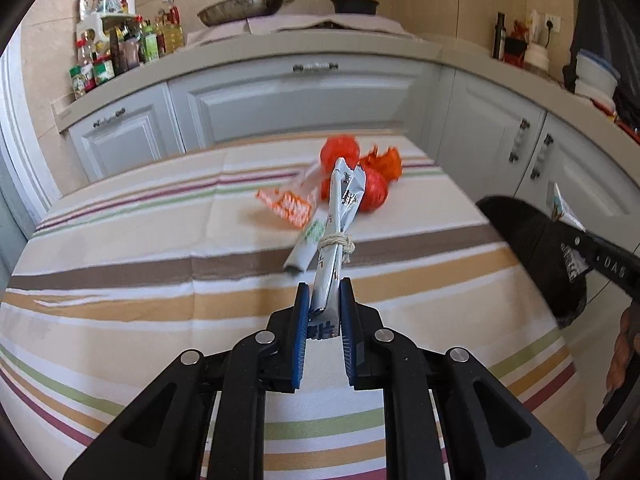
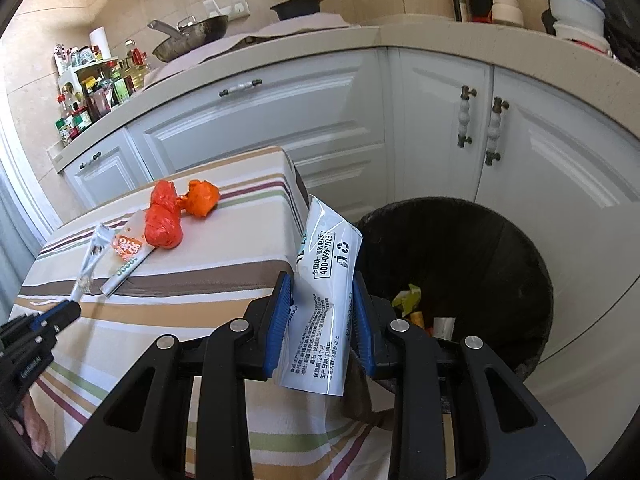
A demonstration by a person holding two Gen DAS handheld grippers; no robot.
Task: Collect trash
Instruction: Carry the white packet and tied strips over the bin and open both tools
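My left gripper (image 1: 324, 296) is shut on a silver wrapper tied with a rubber band (image 1: 338, 216) and holds it above the striped table (image 1: 140, 248). It also shows in the right wrist view (image 2: 92, 256). My right gripper (image 2: 320, 292) is shut on a white printed packet (image 2: 324, 288) at the table's right edge, beside the black trash bin (image 2: 480, 248). Orange crumpled bags (image 2: 164, 220) and an orange-and-white wrapper (image 2: 128, 256) lie on the table. The bin also shows in the left wrist view (image 1: 536, 244).
The bin holds some scraps (image 2: 416, 308). White cabinets (image 2: 320, 120) and a counter with bottles (image 2: 88, 96), a pan (image 2: 188, 36) and a pot (image 2: 296, 6) stand behind the table.
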